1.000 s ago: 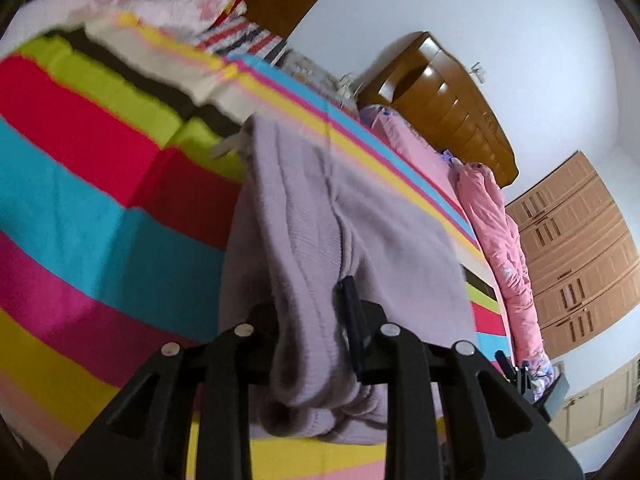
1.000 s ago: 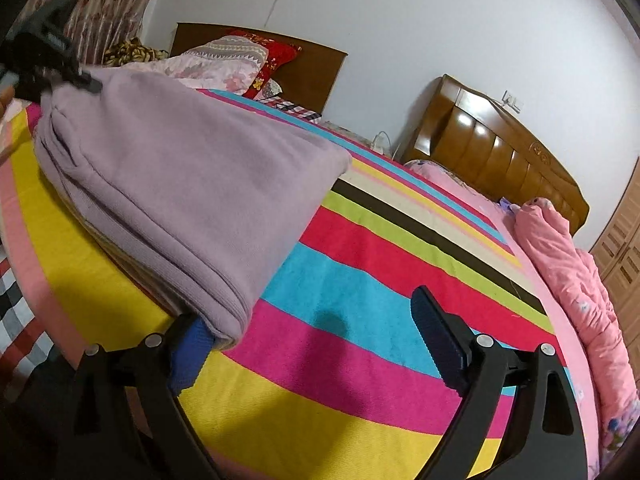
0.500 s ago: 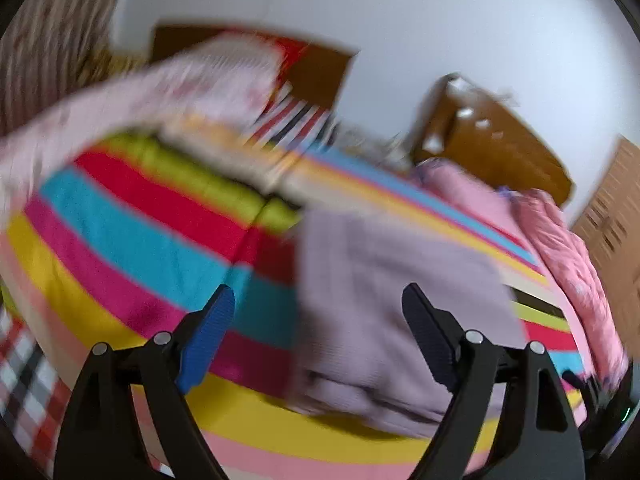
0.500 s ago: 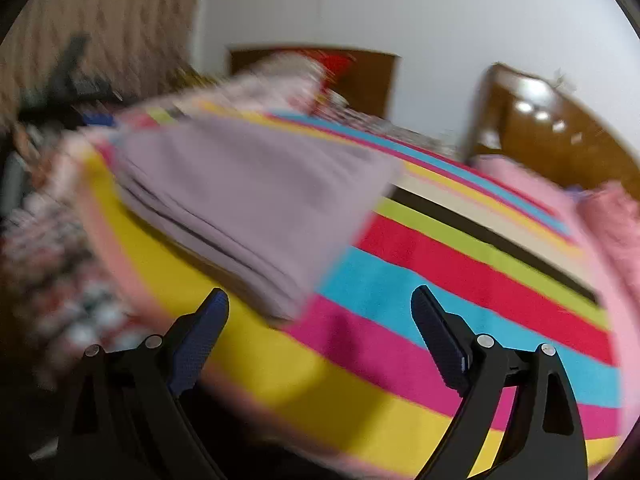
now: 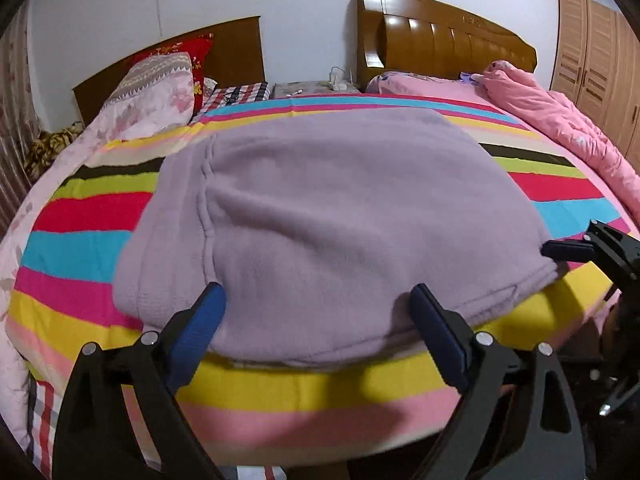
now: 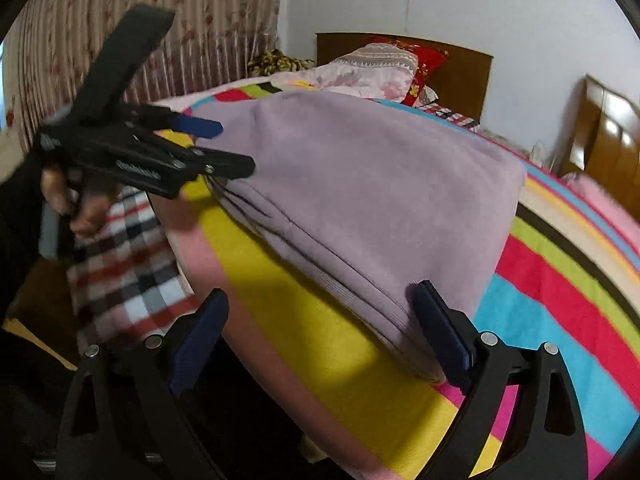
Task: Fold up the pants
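Lying folded on the striped bedspread (image 5: 80,240): lilac fleece pants (image 5: 328,216), a thick multi-layer stack near the foot edge of the bed. Right wrist view shows the stacked layer edges along the near side of the pants (image 6: 360,184), facing the yellow stripe. Top surface mostly smooth, one seam line running down the left part in the left wrist view.

Left gripper (image 5: 316,316): jaws spread wide, nothing between them. Blue-padded fingertips (image 5: 208,308) sit just at the near edge of the pants; cannot tell if they touch the fabric. From the right wrist view the same left gripper (image 6: 224,148) shows at the far-left corner of the stack, fingers apart, lower finger at the layer edges, a hand (image 6: 76,200) on its handle.

Right gripper (image 6: 320,320): also wide open, empty. Right fingertip (image 6: 436,320) is against the near corner of the folded stack, left one is off over the bed edge. In the left wrist view the right gripper (image 5: 568,248) pokes in from the right edge, tip at the stack's right corner.

Around it: checkered sheet (image 6: 120,264) hanging below the bedspread at the bed side. Floral pillow (image 5: 152,92) and red pillow (image 5: 188,56) at the head, against a dark headboard (image 5: 236,52). Second bed beside it with a glossy wooden headboard (image 5: 440,40) and a pink quilt (image 5: 560,120). Wardrobe (image 5: 600,48) at far right, floral curtain (image 6: 140,32) on the left wall.
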### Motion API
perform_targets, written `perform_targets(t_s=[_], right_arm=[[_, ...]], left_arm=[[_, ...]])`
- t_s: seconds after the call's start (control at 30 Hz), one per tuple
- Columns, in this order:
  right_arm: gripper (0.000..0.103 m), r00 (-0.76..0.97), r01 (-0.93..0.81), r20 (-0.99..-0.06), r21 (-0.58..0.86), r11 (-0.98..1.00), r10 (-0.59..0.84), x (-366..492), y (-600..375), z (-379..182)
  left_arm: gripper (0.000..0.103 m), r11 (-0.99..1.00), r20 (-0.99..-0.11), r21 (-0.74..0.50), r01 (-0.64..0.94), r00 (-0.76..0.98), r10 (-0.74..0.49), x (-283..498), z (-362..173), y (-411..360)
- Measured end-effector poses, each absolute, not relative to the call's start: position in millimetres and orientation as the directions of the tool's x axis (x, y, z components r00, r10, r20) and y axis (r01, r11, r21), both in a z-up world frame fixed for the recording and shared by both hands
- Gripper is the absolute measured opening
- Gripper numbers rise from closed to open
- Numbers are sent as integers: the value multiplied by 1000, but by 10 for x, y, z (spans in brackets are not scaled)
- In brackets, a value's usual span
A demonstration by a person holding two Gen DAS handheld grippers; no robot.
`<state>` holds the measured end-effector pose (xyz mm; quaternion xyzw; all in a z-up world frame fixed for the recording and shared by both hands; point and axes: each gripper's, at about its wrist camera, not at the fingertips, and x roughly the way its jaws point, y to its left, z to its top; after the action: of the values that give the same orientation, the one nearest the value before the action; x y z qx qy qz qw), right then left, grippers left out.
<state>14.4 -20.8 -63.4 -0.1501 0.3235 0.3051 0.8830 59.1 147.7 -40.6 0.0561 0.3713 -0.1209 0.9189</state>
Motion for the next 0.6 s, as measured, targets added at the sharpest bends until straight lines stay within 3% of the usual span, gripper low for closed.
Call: perform_targets(t_s=[0.6], right_arm=[[97, 629, -629, -657, -118, 768, 415, 73, -92, -709]], left_arm=[[96, 965, -634, 15, 264, 748, -195, 682, -507, 1481]])
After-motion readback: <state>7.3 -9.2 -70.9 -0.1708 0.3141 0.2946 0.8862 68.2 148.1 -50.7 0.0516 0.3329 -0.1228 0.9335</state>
